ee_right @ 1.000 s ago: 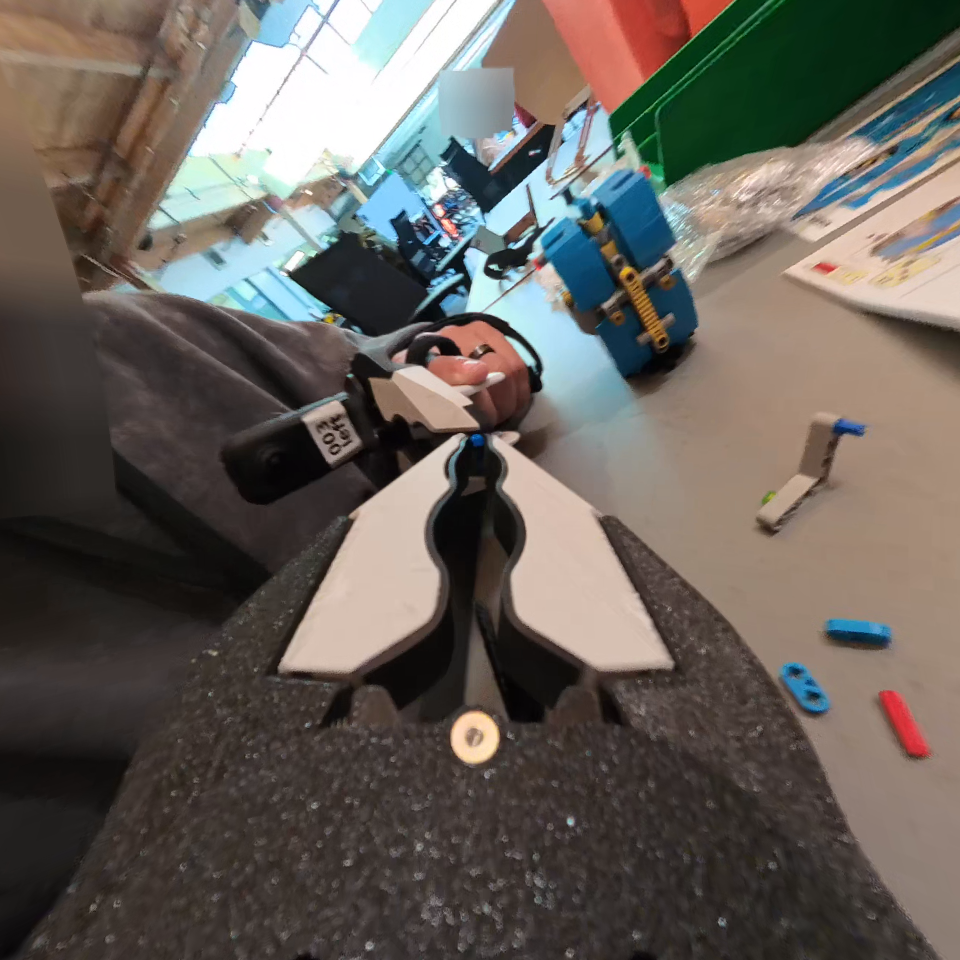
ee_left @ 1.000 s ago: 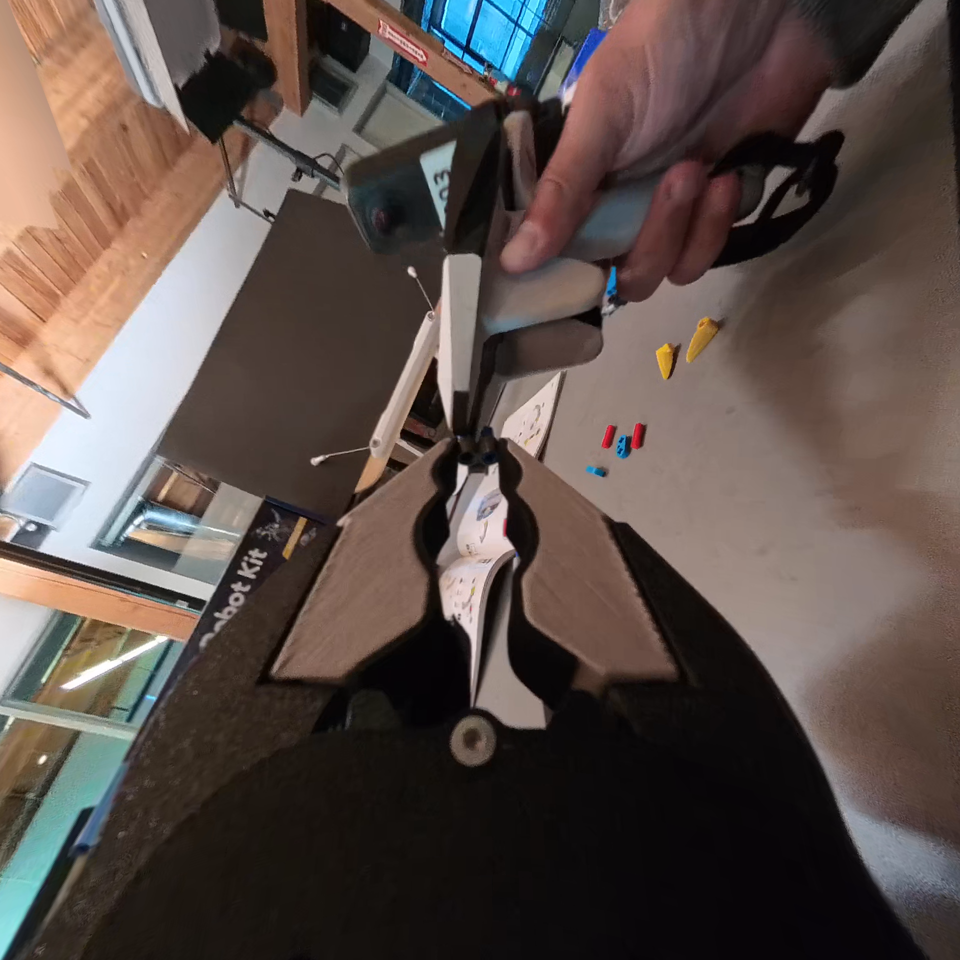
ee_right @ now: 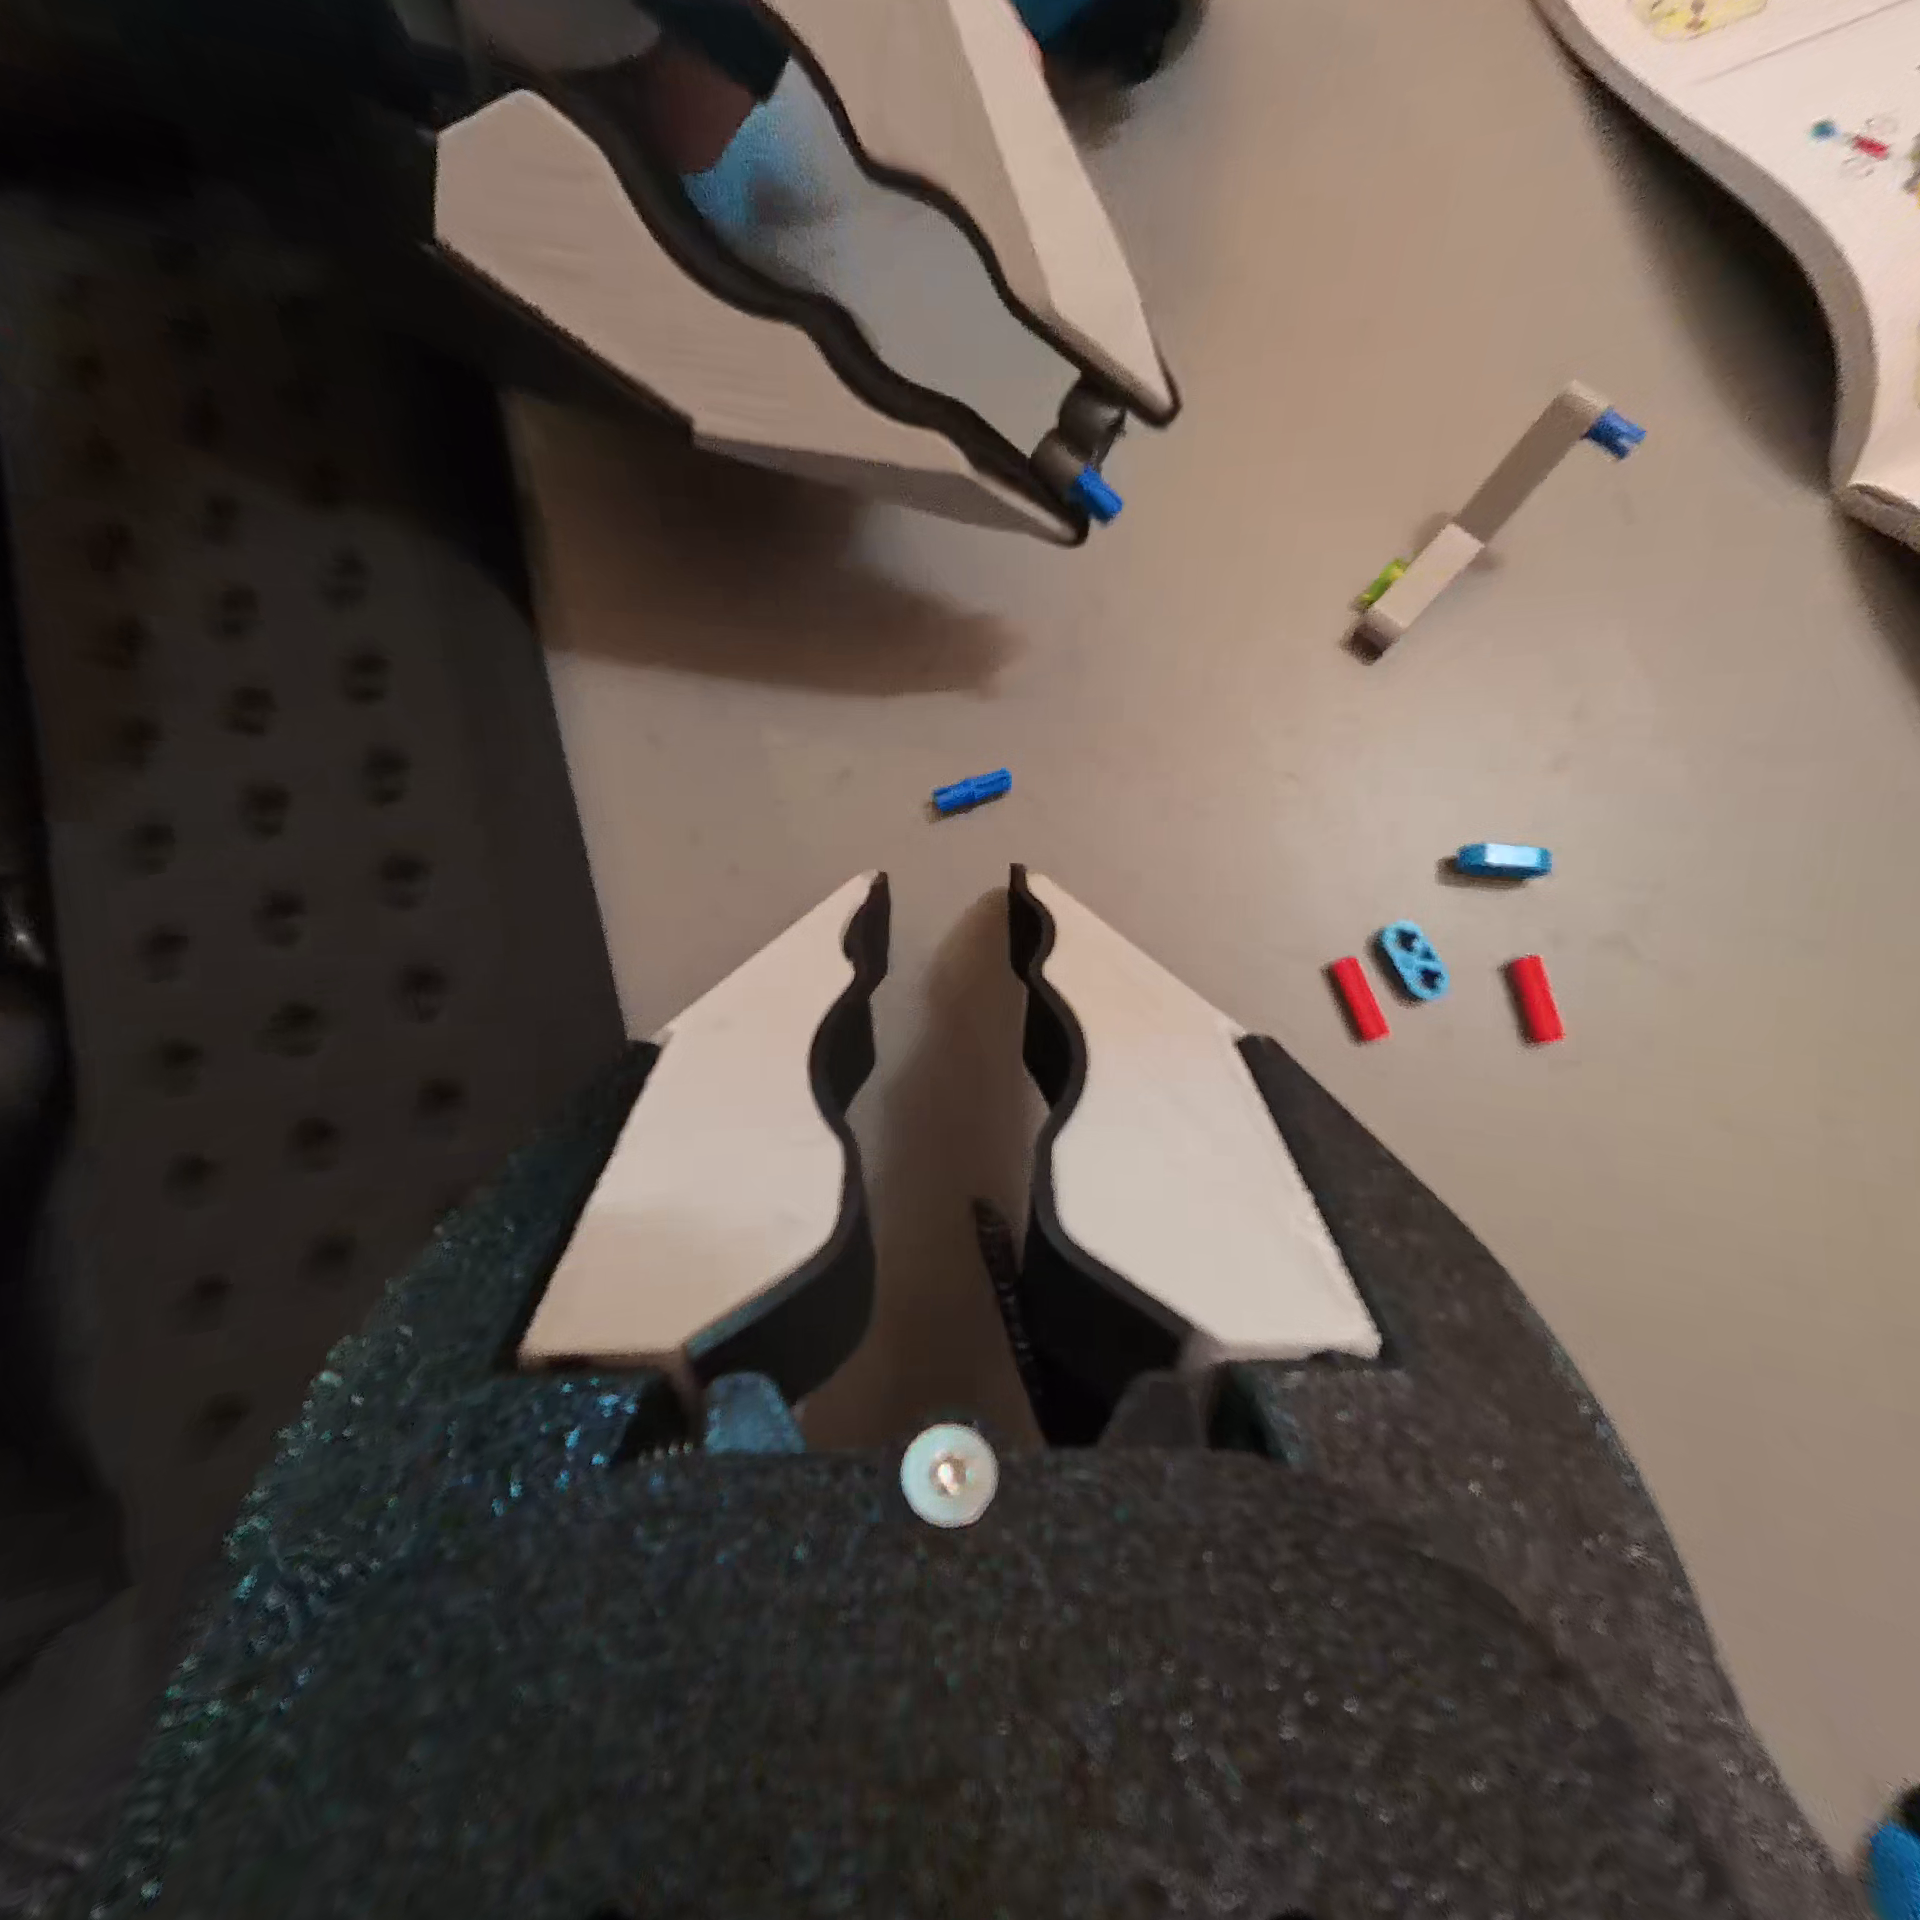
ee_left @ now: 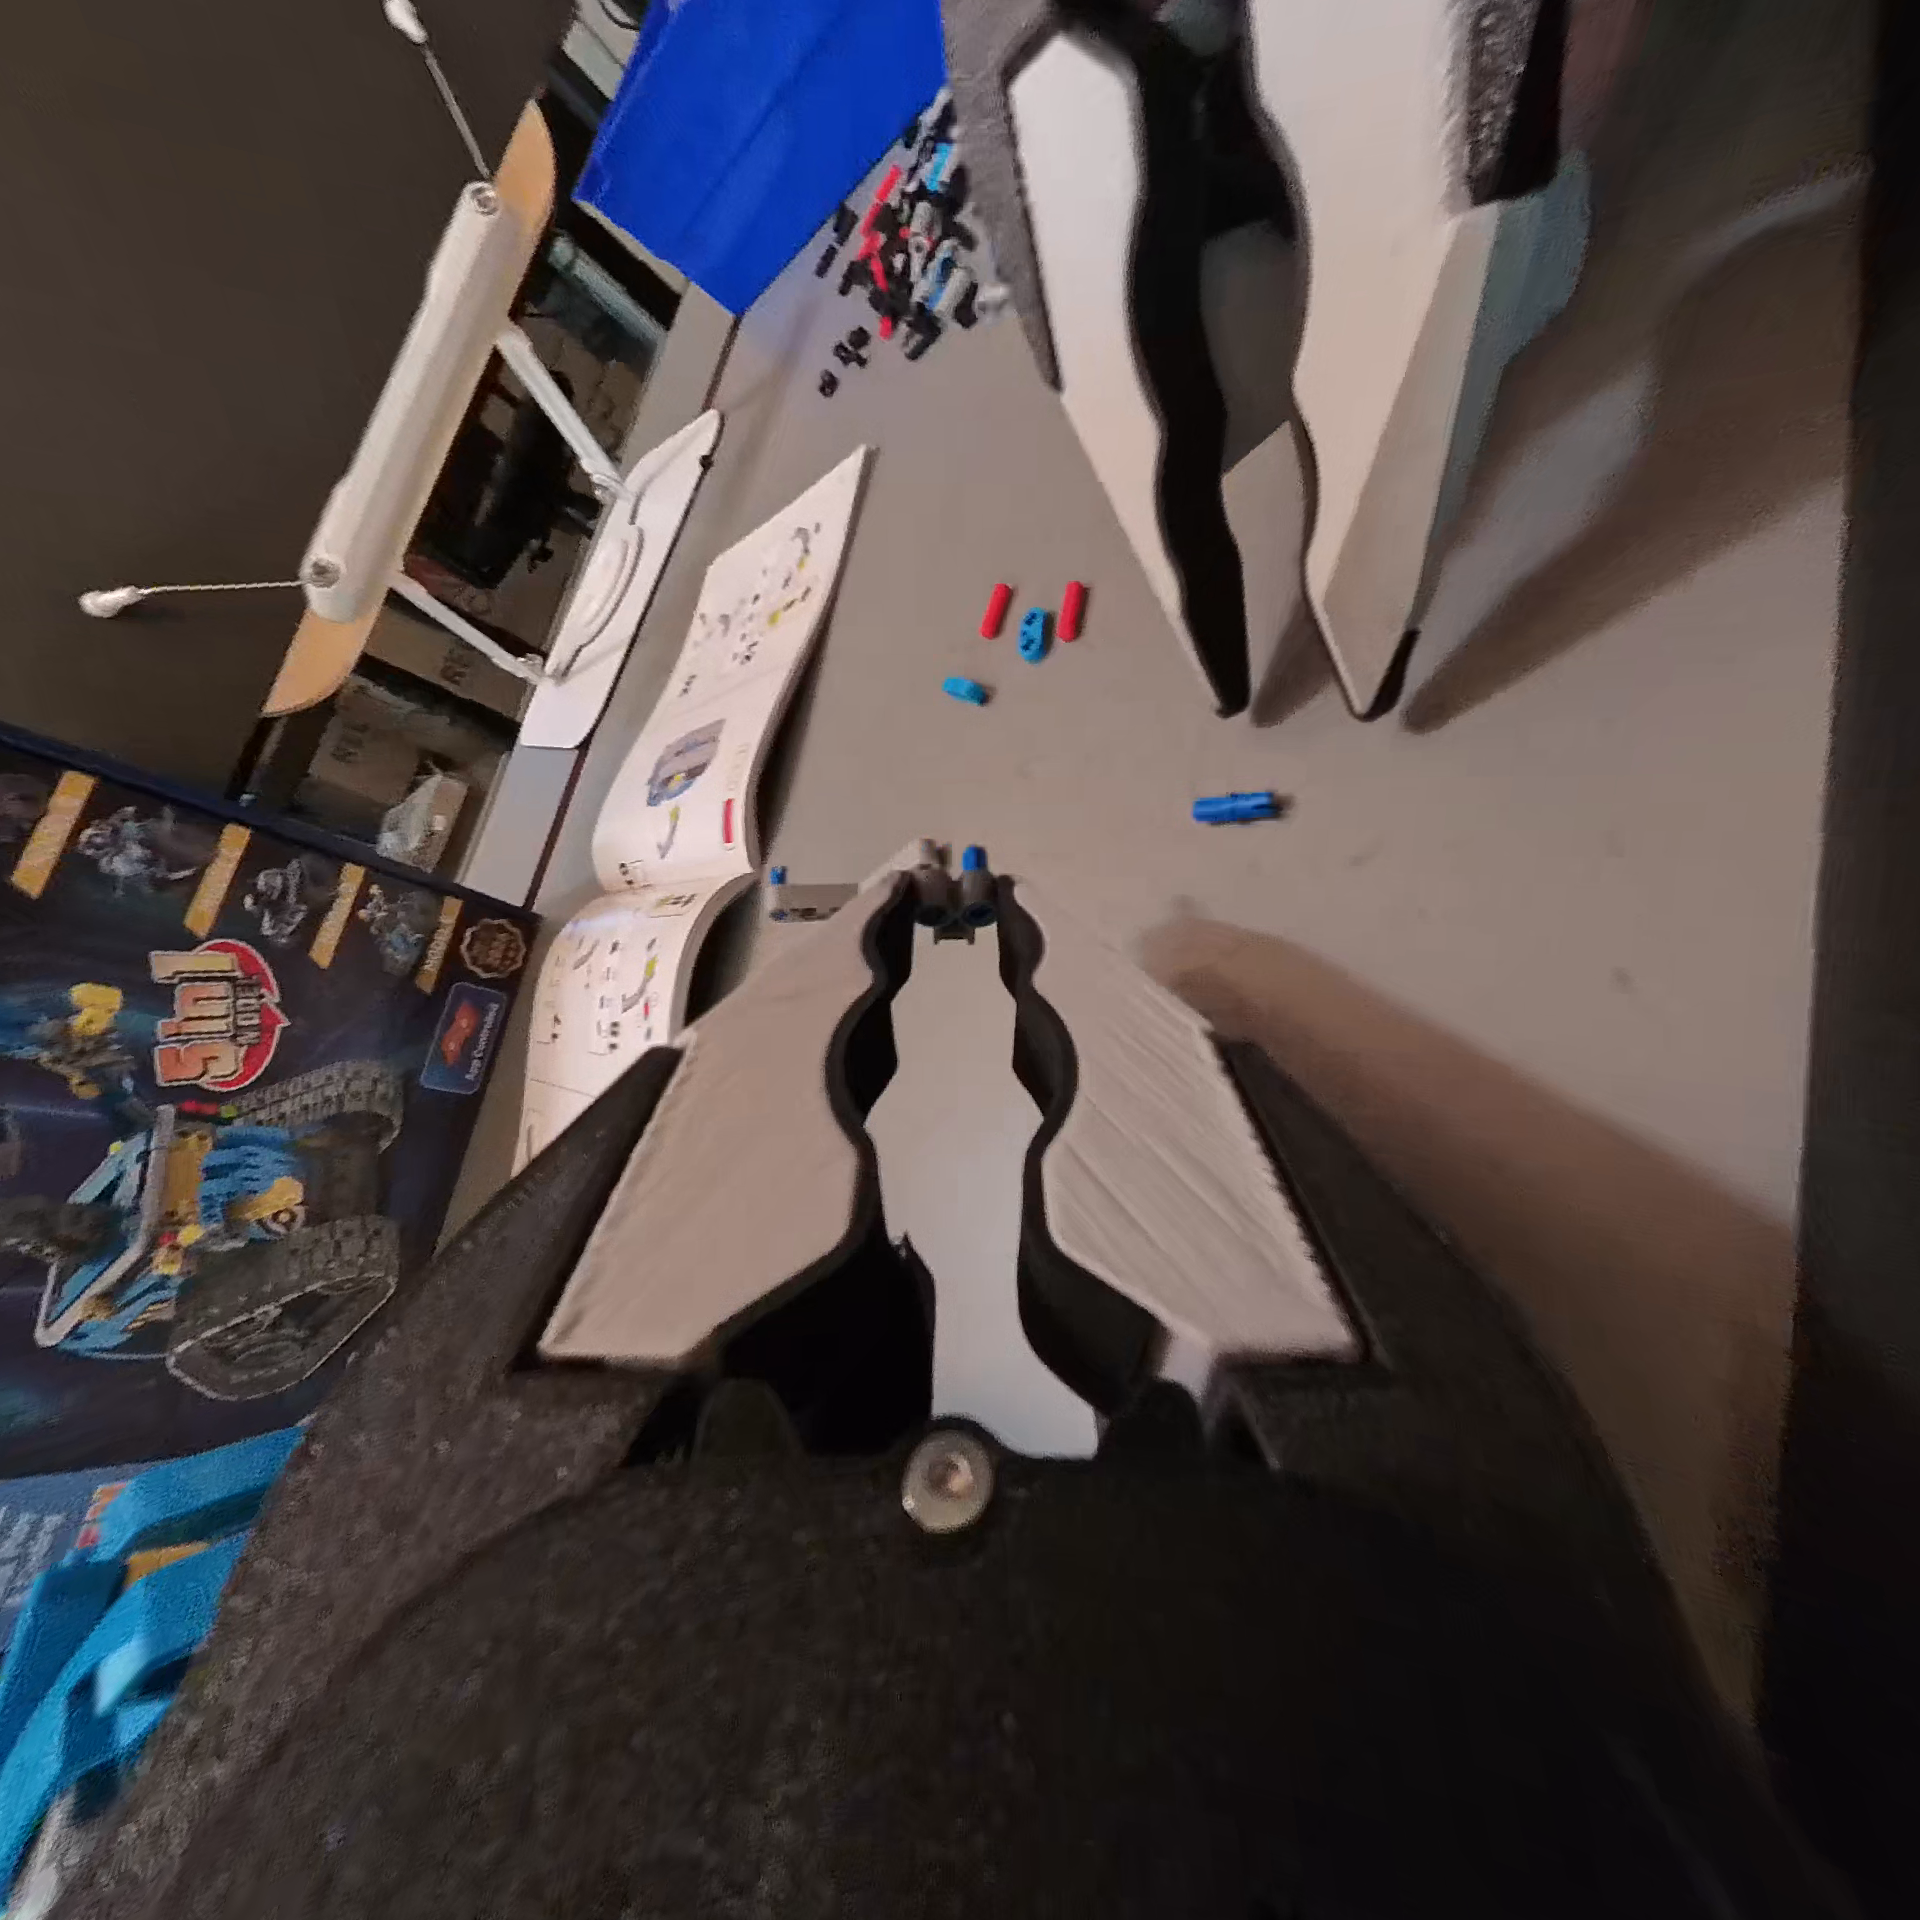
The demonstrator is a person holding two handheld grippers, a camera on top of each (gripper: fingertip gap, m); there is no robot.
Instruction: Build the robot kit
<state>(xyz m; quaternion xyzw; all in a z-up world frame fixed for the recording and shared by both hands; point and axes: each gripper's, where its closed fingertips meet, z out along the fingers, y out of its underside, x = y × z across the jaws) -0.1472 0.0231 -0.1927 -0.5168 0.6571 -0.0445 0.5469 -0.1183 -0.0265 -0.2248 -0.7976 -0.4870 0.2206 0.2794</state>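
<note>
My left gripper is shut on a small grey connector with blue pins in it, held just above the grey table. It also shows in the right wrist view, with the connector at its tips. My right gripper is open and empty, low over the table. A loose blue pin lies just ahead of its tips. In the left wrist view the right gripper points down at the table, with the blue pin close by.
A grey angled beam with a blue pin lies to the right. Two red pins and two small blue pieces lie right of my right gripper. An open instruction booklet, a kit box, a blue bin and a parts pile lie beyond. About 7 centimeters separates my left fingertips from my right.
Both grippers have come down from mid-air toward the table and moved apart. The right gripper, shut on a blue pin before, is now open, and a blue pin lies on the table.
</note>
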